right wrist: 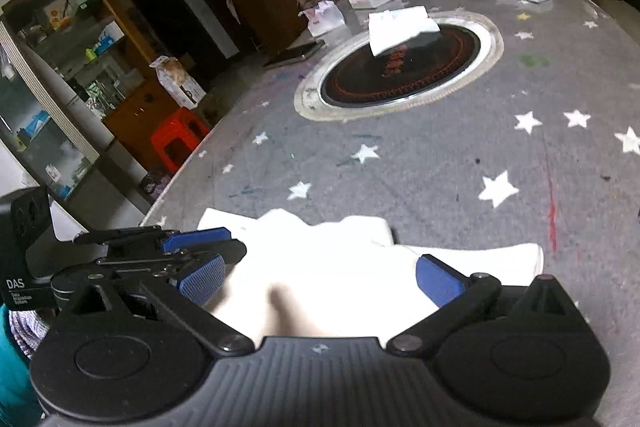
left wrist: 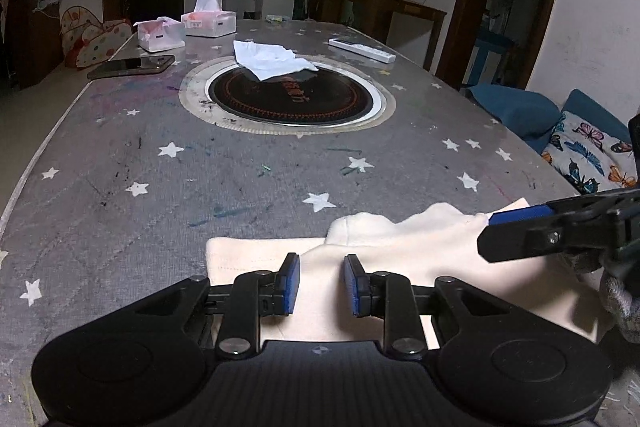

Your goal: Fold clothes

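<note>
Red stool (right wrist: 176,139) only in right wrist view.

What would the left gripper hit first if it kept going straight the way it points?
Probably the cream fleece garment lying on the grey star-patterned tablecloth: the left gripper angles down with open jaws, cloth showing between them. Its height above the fabric is unclear.
</note>
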`<state>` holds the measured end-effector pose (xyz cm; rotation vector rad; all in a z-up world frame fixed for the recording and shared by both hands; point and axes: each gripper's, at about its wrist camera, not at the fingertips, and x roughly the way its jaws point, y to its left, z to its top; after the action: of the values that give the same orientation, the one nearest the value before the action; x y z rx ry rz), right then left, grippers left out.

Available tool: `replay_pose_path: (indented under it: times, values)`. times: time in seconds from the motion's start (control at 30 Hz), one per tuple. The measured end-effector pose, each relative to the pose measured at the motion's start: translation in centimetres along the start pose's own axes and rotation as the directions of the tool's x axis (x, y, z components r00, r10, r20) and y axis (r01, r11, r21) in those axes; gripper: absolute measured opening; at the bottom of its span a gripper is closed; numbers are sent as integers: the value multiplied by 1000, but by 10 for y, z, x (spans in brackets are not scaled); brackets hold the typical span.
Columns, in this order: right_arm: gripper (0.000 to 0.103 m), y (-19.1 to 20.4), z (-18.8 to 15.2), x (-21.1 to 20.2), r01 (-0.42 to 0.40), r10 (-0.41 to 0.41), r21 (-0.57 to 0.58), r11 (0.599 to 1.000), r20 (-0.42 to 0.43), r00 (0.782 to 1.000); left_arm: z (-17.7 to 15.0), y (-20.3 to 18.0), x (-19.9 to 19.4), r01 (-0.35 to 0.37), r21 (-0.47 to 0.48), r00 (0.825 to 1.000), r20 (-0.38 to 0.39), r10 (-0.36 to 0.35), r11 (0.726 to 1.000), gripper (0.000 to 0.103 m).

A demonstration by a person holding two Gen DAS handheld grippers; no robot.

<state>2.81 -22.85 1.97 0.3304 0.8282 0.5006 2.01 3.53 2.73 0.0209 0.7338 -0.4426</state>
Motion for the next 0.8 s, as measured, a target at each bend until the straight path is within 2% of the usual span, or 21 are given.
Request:
replay_pose_path:
  times: [0.1, 0.27, 0.4, 0.5, 0.6, 0.7, 0.8]
  values:
    - [103, 6, 3, -1, 13, -13, -29, 999, 9, 1000, 3, 3, -1, -9, -11, 1000, 11, 9, 1000, 27]
    - [103, 12, 7, 13, 74, -76, -75, 994, -30, 997, 2, 7, 7, -23, -23, 1000, -9, 23, 999, 29]
    - [103, 26, 7, -6, 89, -88, -152, 984, 12, 996, -2, 9, -8, -29, -31, 1000, 13, 29, 999, 28]
    - [103, 44, -4, -24, 163, -156, -292, 942, 48, 987, -11, 5, -26, -39, -9, 999, 28, 39, 999, 28]
    - [103, 61, -27, -33, 241, -229, -441, 865, 80, 970, -25, 1, -45, -71, -2, 996, 46, 71, 997, 28]
    - [103, 71, -49, -37, 286, -272, -515, 808, 104, 957, -38, 4, -56, -101, -43, 994, 38, 102, 994, 30]
    - [103, 77, -63, -34, 302, -289, -551, 778, 114, 951, -50, 8, -59, -102, -91, 994, 15, 104, 991, 31]
